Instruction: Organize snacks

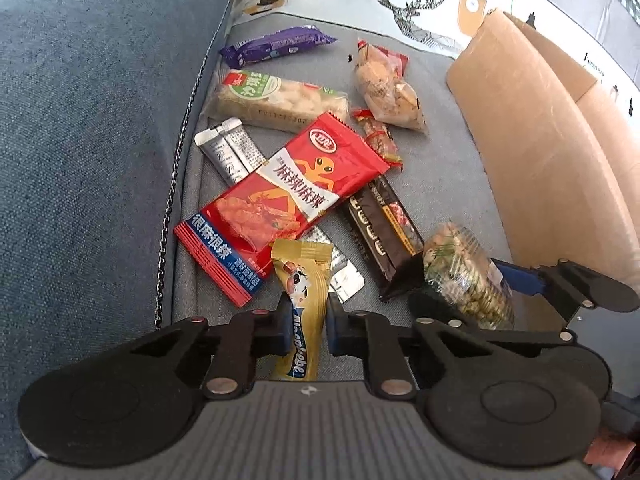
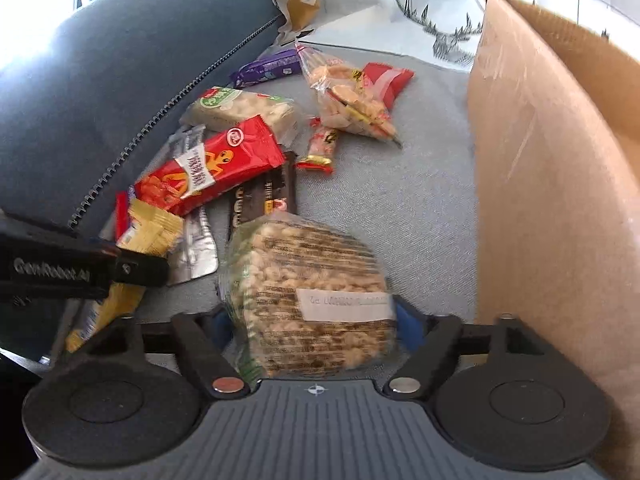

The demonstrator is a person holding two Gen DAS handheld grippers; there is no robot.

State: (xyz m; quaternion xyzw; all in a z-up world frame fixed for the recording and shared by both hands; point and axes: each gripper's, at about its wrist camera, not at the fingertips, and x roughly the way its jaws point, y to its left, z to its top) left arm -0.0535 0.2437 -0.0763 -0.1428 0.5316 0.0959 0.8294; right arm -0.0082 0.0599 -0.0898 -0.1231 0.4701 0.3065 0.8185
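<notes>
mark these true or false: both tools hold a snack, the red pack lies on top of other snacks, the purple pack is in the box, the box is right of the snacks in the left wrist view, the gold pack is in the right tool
1. Both tools hold a snack. True: the left tool pinches the gold pack, and the right tool grips the round pack.
2. The red pack lies on top of other snacks. True.
3. The purple pack is in the box. False: it lies on the sofa.
4. The box is right of the snacks. True.
5. The gold pack is in the right tool. False: the left.
</notes>
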